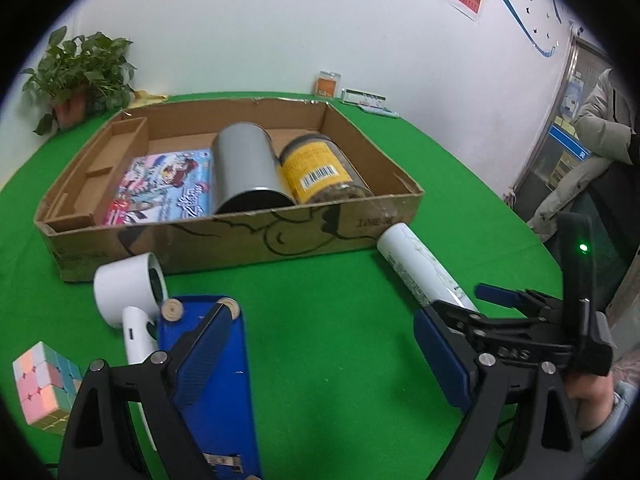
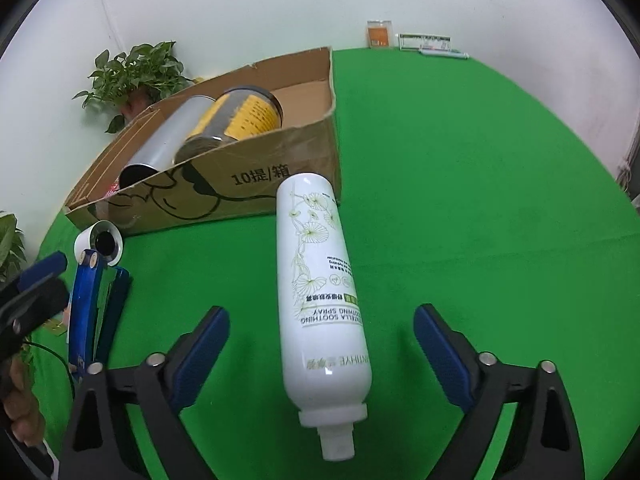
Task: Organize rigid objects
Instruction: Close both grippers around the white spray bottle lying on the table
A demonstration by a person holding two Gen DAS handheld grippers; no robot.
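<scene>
One white spray bottle (image 2: 320, 280), leaf print, lying on green cloth between wide-open right gripper (image 2: 322, 354) jaws, untouched.

Left gripper (image 1: 320, 344) angled downward, both jaws spread wide, nothing pressed between the blue pads (image 1: 198, 358). Right gripper (image 2: 322, 354) likewise tilted down, jaws parted, pads clear of contact on either side. A hand (image 1: 592, 398) wrapped around the right gripper's handle.
</scene>
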